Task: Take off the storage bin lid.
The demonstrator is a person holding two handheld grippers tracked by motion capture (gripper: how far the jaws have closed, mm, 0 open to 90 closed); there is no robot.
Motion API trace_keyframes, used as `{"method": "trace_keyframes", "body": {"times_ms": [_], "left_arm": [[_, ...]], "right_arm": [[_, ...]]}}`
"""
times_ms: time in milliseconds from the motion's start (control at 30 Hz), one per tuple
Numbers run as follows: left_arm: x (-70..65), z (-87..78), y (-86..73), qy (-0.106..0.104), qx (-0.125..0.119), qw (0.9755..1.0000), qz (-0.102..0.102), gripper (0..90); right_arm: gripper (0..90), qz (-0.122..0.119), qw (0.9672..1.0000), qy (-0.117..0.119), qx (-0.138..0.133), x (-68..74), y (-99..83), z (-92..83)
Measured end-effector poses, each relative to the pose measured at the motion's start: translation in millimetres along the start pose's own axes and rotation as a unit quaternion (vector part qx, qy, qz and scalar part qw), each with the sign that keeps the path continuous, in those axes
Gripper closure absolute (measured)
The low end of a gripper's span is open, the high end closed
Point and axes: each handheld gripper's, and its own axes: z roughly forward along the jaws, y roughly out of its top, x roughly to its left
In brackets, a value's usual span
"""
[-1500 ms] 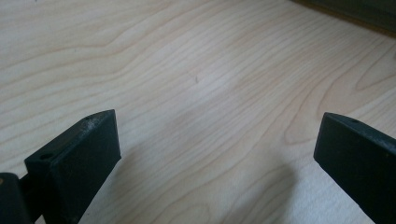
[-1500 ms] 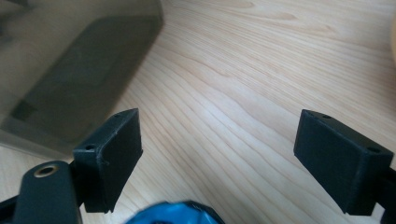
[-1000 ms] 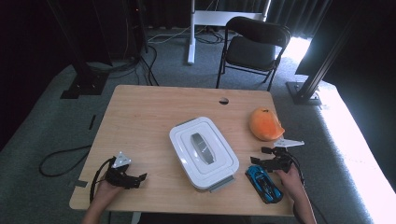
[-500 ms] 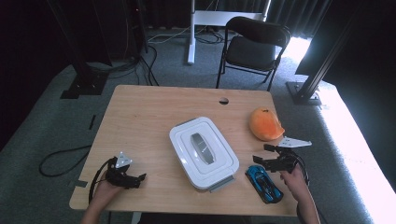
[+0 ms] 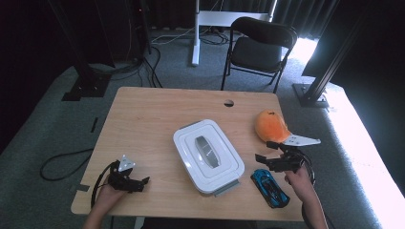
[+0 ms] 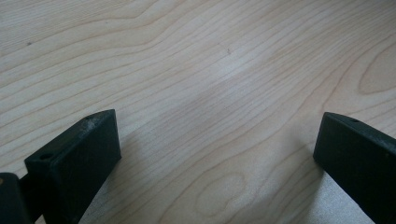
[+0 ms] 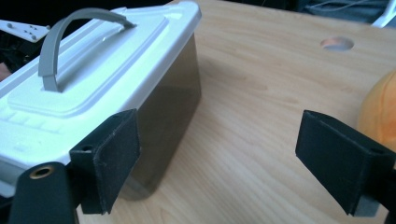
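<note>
A white lidded box (image 5: 208, 155) with a grey handle stands in the middle of the wooden table (image 5: 157, 114). A blue toy car (image 5: 270, 187) lies at its right, near the front edge. An orange rounded object (image 5: 271, 126) rests farther back on the right. My right gripper (image 5: 263, 150) hovers open between the car and the orange object, pointing left at the box. Between its jaws I see the box's dark side (image 7: 173, 112) at the left and the orange object (image 7: 378, 112) at the right. My left gripper (image 5: 142, 183) is open low over bare wood (image 6: 217, 93) at the front left.
A round cable hole (image 5: 229, 103) sits near the table's far edge. A black folding chair (image 5: 260, 47) and a white stand (image 5: 196, 33) are beyond the table. Black frame posts (image 5: 329, 67) stand at the right, and cables lie on the grey carpet (image 5: 62, 157) at the left.
My right gripper has drifted slightly away from the front edge, still open. The left gripper has barely moved. The box, car and orange object lie as before.
</note>
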Motion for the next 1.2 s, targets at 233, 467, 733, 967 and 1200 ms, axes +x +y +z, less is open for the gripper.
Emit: {"method": "trace_keyframes", "body": {"times_ms": [233, 467, 733, 967, 1200], "left_arm": [[-0.2, -0.4, -0.3, -0.002, 0.001, 1.0000, 0.001, 1.0], [-0.2, -0.4, -0.4, -0.002, 0.000, 1.0000, 0.003, 0.9], [0.0, -0.5, -0.6, -0.005, 0.001, 1.0000, 0.006, 0.9], [-0.1, -0.6, -0.6, -0.007, 0.001, 0.9999, 0.008, 0.9], [-0.2, -0.5, -0.6, -0.007, 0.000, 1.0000, 0.007, 0.9]], "right_arm": [[11.5, -0.009, 0.9999, -0.004, 0.008, 13.3, 16.0, 0.9], [10.8, -0.017, 0.9995, 0.022, 0.014, 27.7, 29.9, 8.8], [10.8, -0.037, 0.9983, 0.043, 0.016, 49.1, 45.6, 18.3], [10.8, -0.050, 0.9973, 0.050, 0.020, 66.5, 58.0, 32.0], [10.8, -0.054, 0.9965, 0.056, 0.032, 78.6, 61.1, 49.6]]}}
